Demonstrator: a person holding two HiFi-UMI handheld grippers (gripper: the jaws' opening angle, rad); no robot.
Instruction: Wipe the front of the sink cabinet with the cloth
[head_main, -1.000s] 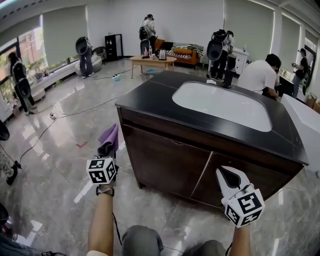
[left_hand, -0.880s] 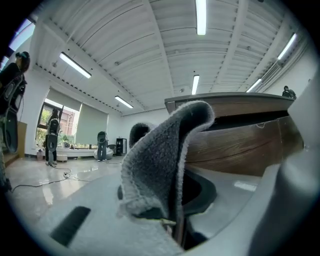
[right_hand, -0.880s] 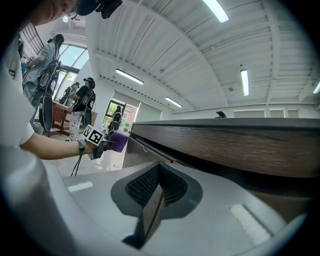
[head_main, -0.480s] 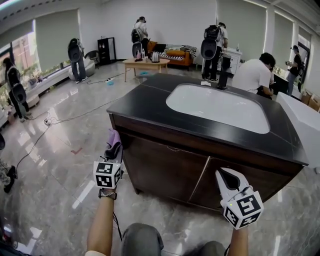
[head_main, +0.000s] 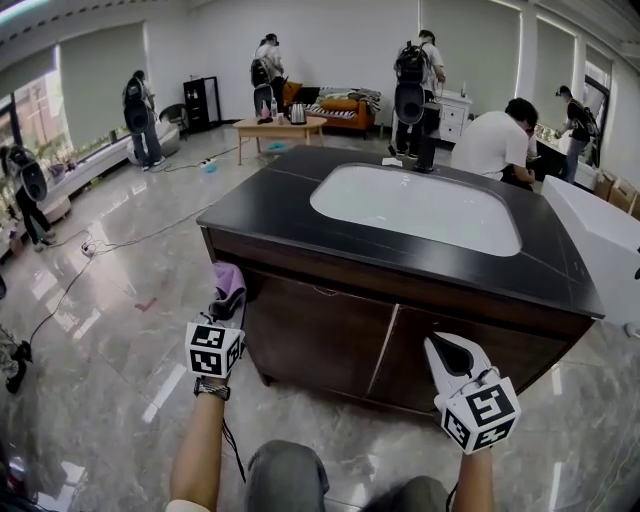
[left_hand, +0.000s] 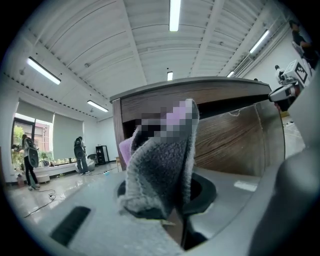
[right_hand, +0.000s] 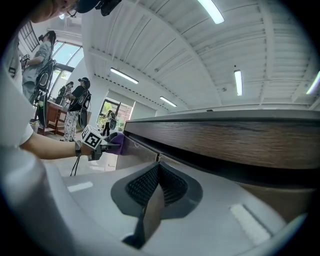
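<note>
The dark wood sink cabinet (head_main: 330, 340) with a black top and white basin (head_main: 415, 205) stands before me. My left gripper (head_main: 226, 300) is shut on a purple and grey cloth (head_main: 230, 280), held at the cabinet's left front corner. In the left gripper view the cloth (left_hand: 165, 160) hangs from the shut jaws, with the cabinet front (left_hand: 235, 140) just behind. My right gripper (head_main: 452, 362) is shut and holds nothing, low before the right door. In the right gripper view the cabinet's top rail (right_hand: 225, 142) runs overhead and the left gripper (right_hand: 100, 145) shows beyond.
Glossy marble floor (head_main: 120, 300) surrounds the cabinet. Several people stand or sit behind it, with a coffee table (head_main: 280, 128), a sofa (head_main: 345, 108) and cables (head_main: 100, 250) on the floor at left. A white unit (head_main: 600, 230) stands at right. My knees (head_main: 290, 480) show at the bottom.
The view has shifted so the cabinet sits more left. My left gripper with the cloth has come in from the open floor to the cabinet's left front corner. The right gripper barely moved.
</note>
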